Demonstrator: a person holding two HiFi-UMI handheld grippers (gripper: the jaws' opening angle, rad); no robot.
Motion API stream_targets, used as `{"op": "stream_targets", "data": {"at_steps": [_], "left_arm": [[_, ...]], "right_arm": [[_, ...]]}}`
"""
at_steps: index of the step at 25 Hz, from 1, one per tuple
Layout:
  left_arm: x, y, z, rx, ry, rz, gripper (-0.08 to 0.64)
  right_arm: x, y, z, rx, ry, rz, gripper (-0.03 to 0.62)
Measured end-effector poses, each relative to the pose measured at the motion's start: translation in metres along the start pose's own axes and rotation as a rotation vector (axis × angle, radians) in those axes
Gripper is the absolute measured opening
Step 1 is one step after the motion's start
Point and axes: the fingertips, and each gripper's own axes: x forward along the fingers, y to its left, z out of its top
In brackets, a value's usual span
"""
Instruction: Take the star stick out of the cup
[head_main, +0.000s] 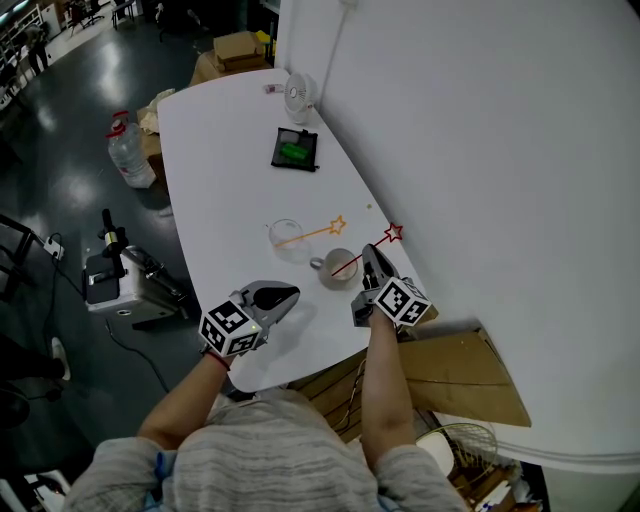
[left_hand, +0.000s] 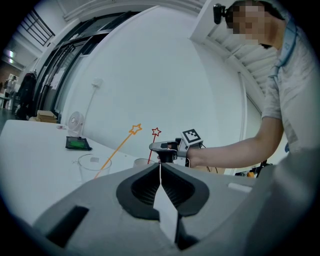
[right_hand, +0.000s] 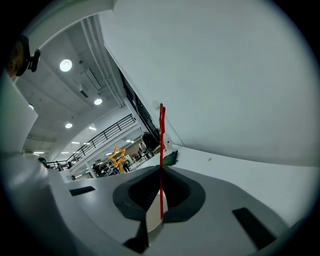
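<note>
A red star stick (head_main: 392, 233) leans out of a small grey cup (head_main: 337, 270) near the table's right edge. My right gripper (head_main: 370, 252) is shut on its thin stem just above the cup. In the right gripper view the red stick (right_hand: 162, 145) runs straight up from the closed jaws of the right gripper (right_hand: 161, 170). An orange star stick (head_main: 310, 234) leans in a clear glass (head_main: 286, 236) just to the left. My left gripper (head_main: 285, 295) hovers shut and empty near the table's front; its own view shows the left gripper (left_hand: 160, 165) with jaws together.
A small white fan (head_main: 297, 95) and a black tray holding something green (head_main: 295, 150) sit at the far end of the white table (head_main: 210, 180). A white wall (head_main: 500, 150) runs close along the right. Cardboard (head_main: 460, 375) lies at the lower right. A water bottle (head_main: 130, 152) stands on the floor at left.
</note>
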Motion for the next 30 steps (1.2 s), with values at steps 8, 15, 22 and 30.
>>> {"op": "stream_targets", "data": {"at_steps": [8, 15, 22, 30], "left_arm": [[-0.006, -0.001, -0.003, 0.000, 0.002, 0.009, 0.017], [-0.009, -0.002, -0.002, -0.003, -0.003, 0.004, 0.017], [-0.013, -0.004, -0.003, 0.001, -0.003, 0.006, 0.017], [-0.015, -0.007, -0.002, 0.008, 0.004, -0.001, 0.017]], "right_arm": [[-0.006, 0.026, 0.028, -0.054, -0.048, 0.036, 0.012], [-0.018, 0.052, 0.051, -0.151, -0.088, 0.060, 0.012], [-0.041, 0.071, 0.069, -0.129, -0.149, 0.093, 0.012], [-0.055, 0.078, 0.045, -0.076, -0.089, 0.122, 0.012]]}}
